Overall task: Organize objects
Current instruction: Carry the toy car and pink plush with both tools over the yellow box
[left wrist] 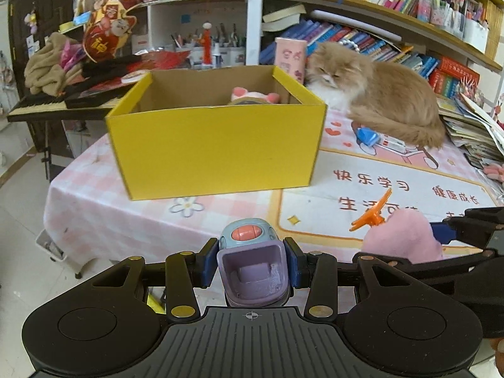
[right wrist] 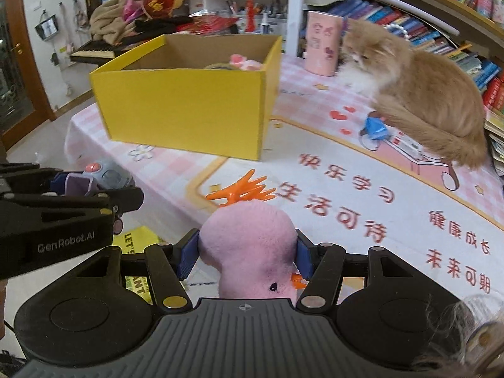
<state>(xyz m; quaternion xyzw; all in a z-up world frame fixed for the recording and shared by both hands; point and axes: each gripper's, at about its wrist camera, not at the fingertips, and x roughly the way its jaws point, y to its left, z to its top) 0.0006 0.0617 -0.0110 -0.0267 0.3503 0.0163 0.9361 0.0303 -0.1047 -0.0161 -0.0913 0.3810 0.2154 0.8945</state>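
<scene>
Inside the yellow box (left wrist: 217,145), only the top of a pink toy (left wrist: 255,95) shows above the rim; the rest is hidden. The left gripper (left wrist: 252,264) clamps a purple-and-blue toy (left wrist: 252,261), its long axis pointing ahead toward the box. The right gripper (right wrist: 244,258) squeezes a pink plush (right wrist: 252,249), orange feet (right wrist: 242,189) forward, eye and beak toward the camera. A cat (right wrist: 419,91) sits on the table (right wrist: 346,195) beside the box.

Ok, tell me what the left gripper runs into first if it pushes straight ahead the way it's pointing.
Probably the near wall of the yellow box. The left gripper, shut on the purple-and-blue toy, points straight at it over bare tablecloth. Depth is uncertain.
</scene>
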